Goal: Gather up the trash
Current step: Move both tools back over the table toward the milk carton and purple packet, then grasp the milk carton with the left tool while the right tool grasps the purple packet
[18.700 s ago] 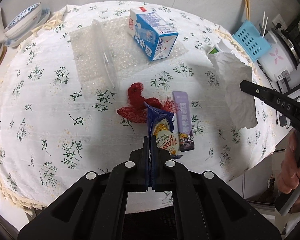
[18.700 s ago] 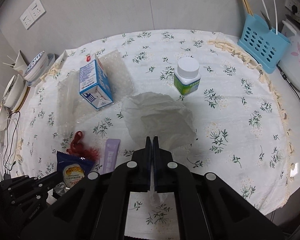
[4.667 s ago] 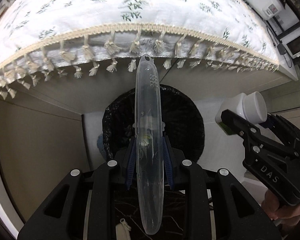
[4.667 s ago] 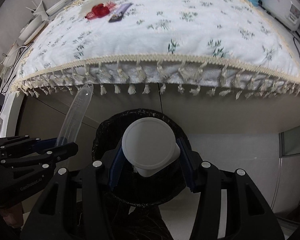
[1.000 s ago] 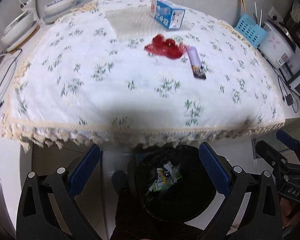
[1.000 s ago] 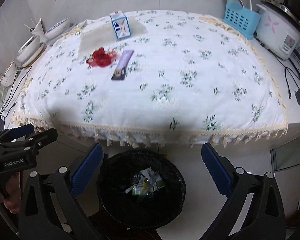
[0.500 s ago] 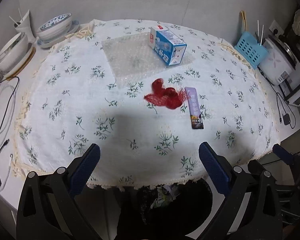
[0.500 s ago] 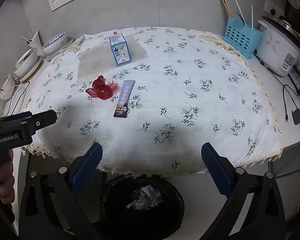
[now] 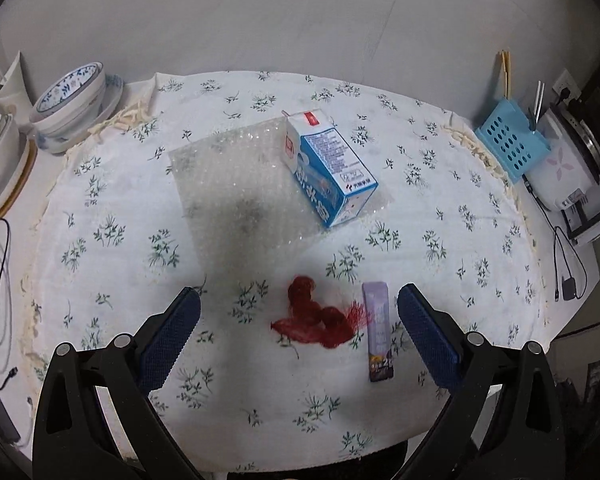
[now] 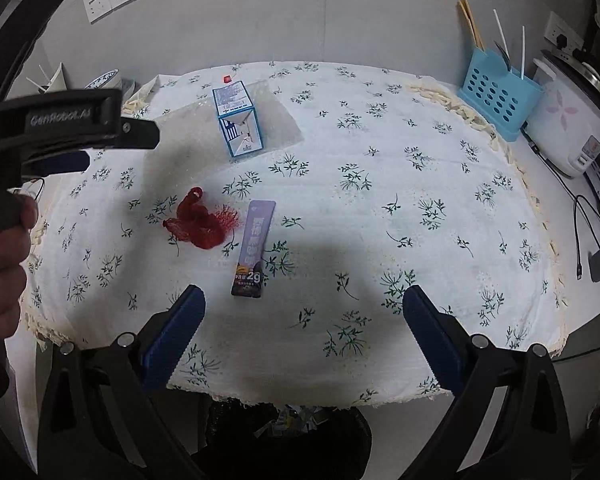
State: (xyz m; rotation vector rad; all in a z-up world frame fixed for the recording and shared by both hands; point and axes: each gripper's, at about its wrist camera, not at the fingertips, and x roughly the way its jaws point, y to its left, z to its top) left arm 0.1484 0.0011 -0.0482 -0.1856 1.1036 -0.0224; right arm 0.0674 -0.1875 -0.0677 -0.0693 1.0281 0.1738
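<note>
On the flowered tablecloth (image 9: 112,208) lie a red net bag (image 9: 318,320), a purple snack wrapper (image 9: 378,332), a blue-and-white milk carton (image 9: 328,168) and a sheet of bubble wrap (image 9: 236,184) under the carton. My left gripper (image 9: 298,328) is open and empty, above the near table edge, with the red net between its fingers in view. My right gripper (image 10: 302,328) is open and empty, with the purple wrapper (image 10: 256,248) just beyond its left finger. The red net (image 10: 198,220) and carton (image 10: 238,122) show there too. The black trash bin (image 10: 288,436) stands below the table edge.
Bowls and plates (image 9: 74,100) are stacked at the table's far left. A blue utensil basket (image 9: 510,144) and a white rice cooker (image 9: 568,164) stand at the right. Cables (image 10: 588,240) lie off the right edge. The left gripper's body (image 10: 66,128) crosses the right wrist view's left side.
Both grippers have risen from the bin to above the table and moved forward; the trash on the cloth looks closer. Both stay open and empty.
</note>
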